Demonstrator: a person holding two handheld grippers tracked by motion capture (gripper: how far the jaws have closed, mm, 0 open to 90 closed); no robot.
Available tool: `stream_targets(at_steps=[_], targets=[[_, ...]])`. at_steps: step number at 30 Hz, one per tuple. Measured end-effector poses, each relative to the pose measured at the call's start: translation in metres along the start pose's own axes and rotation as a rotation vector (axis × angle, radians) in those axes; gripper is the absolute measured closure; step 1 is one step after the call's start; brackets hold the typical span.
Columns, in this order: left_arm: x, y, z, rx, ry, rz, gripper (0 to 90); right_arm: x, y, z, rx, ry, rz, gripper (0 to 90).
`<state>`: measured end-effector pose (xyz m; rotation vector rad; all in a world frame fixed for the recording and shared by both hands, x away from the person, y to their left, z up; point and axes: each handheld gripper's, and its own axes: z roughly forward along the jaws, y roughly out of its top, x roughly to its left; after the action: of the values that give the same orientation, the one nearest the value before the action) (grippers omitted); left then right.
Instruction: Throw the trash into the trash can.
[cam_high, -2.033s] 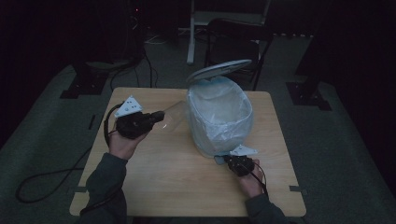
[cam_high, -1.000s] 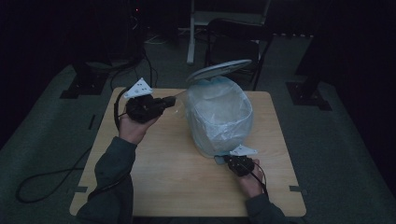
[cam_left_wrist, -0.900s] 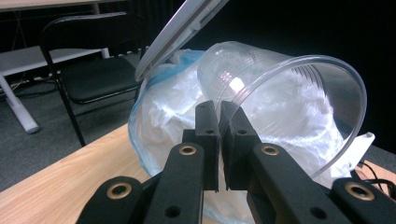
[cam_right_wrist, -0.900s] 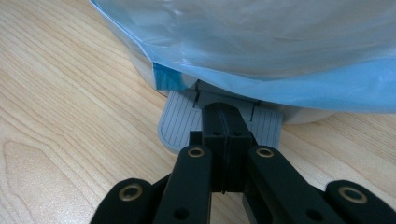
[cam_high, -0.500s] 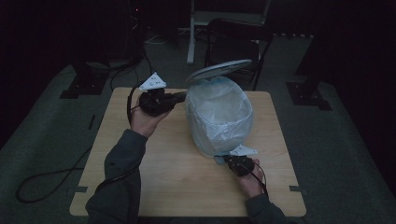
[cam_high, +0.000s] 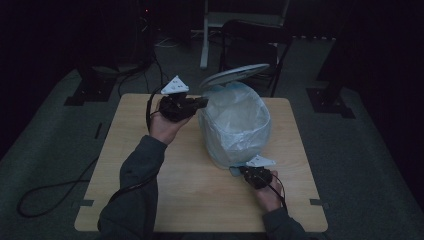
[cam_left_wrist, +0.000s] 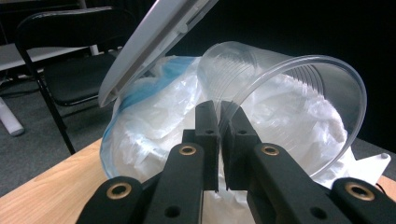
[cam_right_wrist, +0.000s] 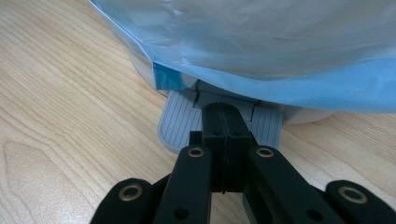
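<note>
while the left gripper (cam_high: 200, 102) sits up by the bin's open lid (cam_high: 235, 75), its jaws are clamped on the rim wall of a clear plastic cup (cam_left_wrist: 280, 93). cup lies on its side, mouth toward the camera in the left gripper view, right at the top edge of the bin (cam_high: 235, 127), just under the raised lid. bin is lined with a pale blue bag (cam_right_wrist: 261, 51) and stands mid-table (cam_high: 125, 165).

right gripper (cam_high: 247, 172) is low at the bin's base on the near side. jaws fully closed with nothing between them, tips resting on the grey ribbed foot pedal (cam_right_wrist: 180, 123). lid is tilted up and open.

right hand (cam_high: 267, 192) rests on the table behind it.
</note>
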<state>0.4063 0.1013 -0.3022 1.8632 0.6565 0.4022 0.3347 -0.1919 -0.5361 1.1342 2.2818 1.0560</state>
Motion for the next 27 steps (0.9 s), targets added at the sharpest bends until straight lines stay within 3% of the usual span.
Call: stream_targets(at_steps=[27], targets=[[-0.013, 0.0, 0.034, 0.023, -0.006, -0.022, 86.8, 0.001, 0.0, 0.0, 0.0, -0.006, -0.003, 90.0]])
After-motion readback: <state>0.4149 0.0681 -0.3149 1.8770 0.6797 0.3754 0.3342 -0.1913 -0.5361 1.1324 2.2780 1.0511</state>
